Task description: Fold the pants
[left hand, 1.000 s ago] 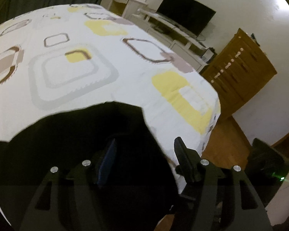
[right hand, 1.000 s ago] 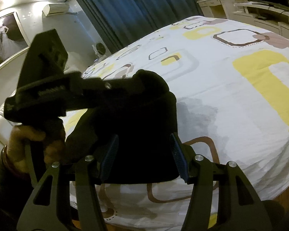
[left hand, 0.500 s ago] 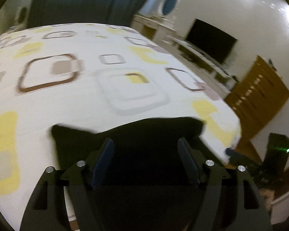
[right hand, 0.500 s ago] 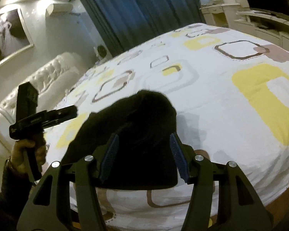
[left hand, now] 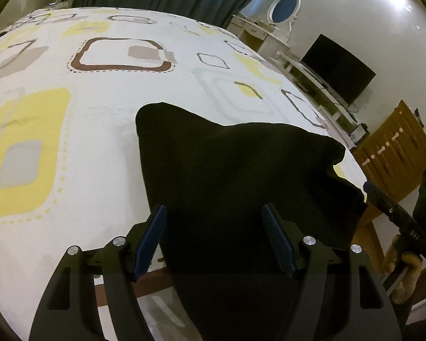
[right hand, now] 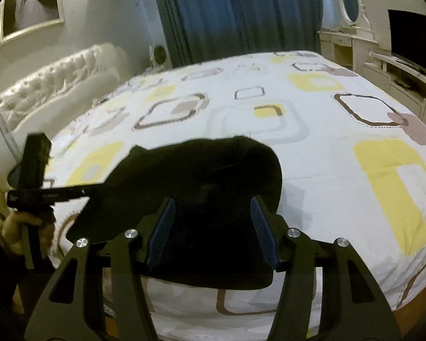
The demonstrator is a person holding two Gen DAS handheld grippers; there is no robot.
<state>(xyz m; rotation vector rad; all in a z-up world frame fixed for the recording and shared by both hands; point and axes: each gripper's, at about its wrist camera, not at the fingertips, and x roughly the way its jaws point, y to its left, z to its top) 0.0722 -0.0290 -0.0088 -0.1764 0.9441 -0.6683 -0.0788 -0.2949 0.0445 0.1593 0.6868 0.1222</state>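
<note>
The black pants (left hand: pixel 235 170) lie folded in a thick dark bundle near the front edge of the bed (left hand: pixel 85 130). My left gripper (left hand: pixel 213 236) is open, its blue-padded fingers (left hand: pixel 150 238) spread just above the bundle's near side, holding nothing. My right gripper (right hand: pixel 213 227) is open too, hovering over the near part of the pants (right hand: pixel 201 176) from the other side. The left gripper also shows at the left of the right wrist view (right hand: pixel 42 196). The right gripper shows at the right edge of the left wrist view (left hand: pixel 394 213).
The bed has a white cover with yellow, brown and grey squares (right hand: pixel 312 119). A padded headboard (right hand: pixel 42 85) is at the left. A white TV bench with a television (left hand: pixel 338 74) and a wooden cabinet (left hand: pixel 397 156) stand beyond the bed. Dark curtains (right hand: pixel 235 14) hang behind.
Both grippers have pulled back from the pants. The left one swung away from the right gripper to the bundle's left side. The bundle now lies flatter on the bed.
</note>
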